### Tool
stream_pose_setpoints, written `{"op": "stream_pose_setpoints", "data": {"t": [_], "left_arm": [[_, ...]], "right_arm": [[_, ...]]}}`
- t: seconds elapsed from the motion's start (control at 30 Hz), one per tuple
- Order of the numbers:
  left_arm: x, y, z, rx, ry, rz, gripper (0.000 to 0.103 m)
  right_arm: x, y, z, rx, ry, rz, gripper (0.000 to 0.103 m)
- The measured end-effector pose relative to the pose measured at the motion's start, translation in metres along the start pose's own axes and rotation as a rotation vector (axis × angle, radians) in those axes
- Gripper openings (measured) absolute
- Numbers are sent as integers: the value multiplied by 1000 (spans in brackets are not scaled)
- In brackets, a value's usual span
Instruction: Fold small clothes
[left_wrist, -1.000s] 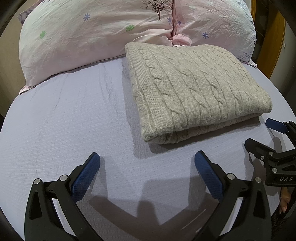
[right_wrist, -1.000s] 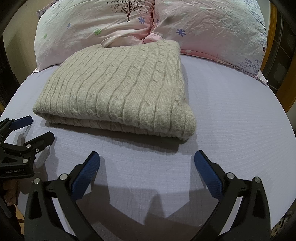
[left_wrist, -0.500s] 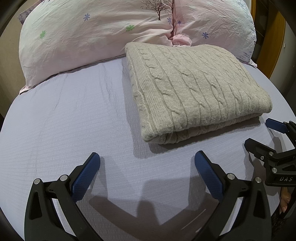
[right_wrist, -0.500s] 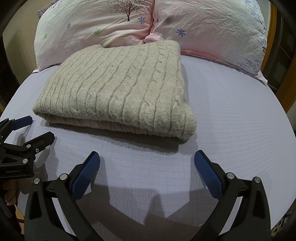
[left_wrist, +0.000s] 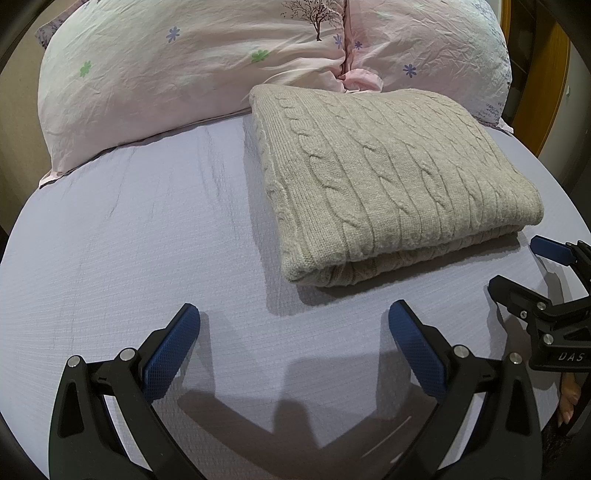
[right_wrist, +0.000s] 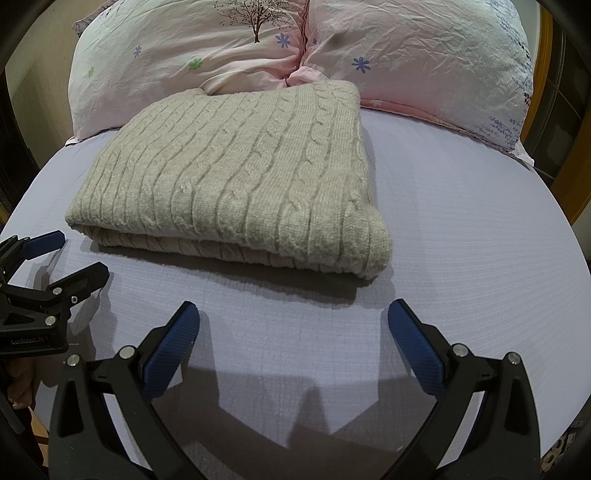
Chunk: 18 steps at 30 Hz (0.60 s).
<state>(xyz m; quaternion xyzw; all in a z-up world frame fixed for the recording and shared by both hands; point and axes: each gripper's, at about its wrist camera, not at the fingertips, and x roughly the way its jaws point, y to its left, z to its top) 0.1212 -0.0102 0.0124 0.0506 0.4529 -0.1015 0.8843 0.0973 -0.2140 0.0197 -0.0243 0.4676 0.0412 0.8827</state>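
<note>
A beige cable-knit sweater (left_wrist: 388, 177) lies folded into a thick rectangle on the lavender bed sheet (left_wrist: 129, 240); it also shows in the right wrist view (right_wrist: 240, 184). My left gripper (left_wrist: 293, 317) is open and empty, hovering over the sheet just short of the sweater's near left corner. My right gripper (right_wrist: 293, 317) is open and empty, just short of the sweater's near right corner. Each gripper appears in the other's view: the right gripper (left_wrist: 517, 266) at the right edge, the left gripper (right_wrist: 77, 254) at the left edge, both open.
Two pink floral pillows (left_wrist: 184, 74) (right_wrist: 424, 66) lie against the head of the bed, touching the sweater's far edge. A wooden frame (left_wrist: 554, 74) stands at the right. Bare sheet (right_wrist: 480, 240) lies on either side of the sweater.
</note>
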Motion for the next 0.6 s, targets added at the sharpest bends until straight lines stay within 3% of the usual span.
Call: {"op": "stream_pose_setpoints", "data": {"t": [0.6], "left_arm": [[-1,1,-1,1,-1,0,102]], "right_arm": [[0,0,0,1,0,-1,101]]}}
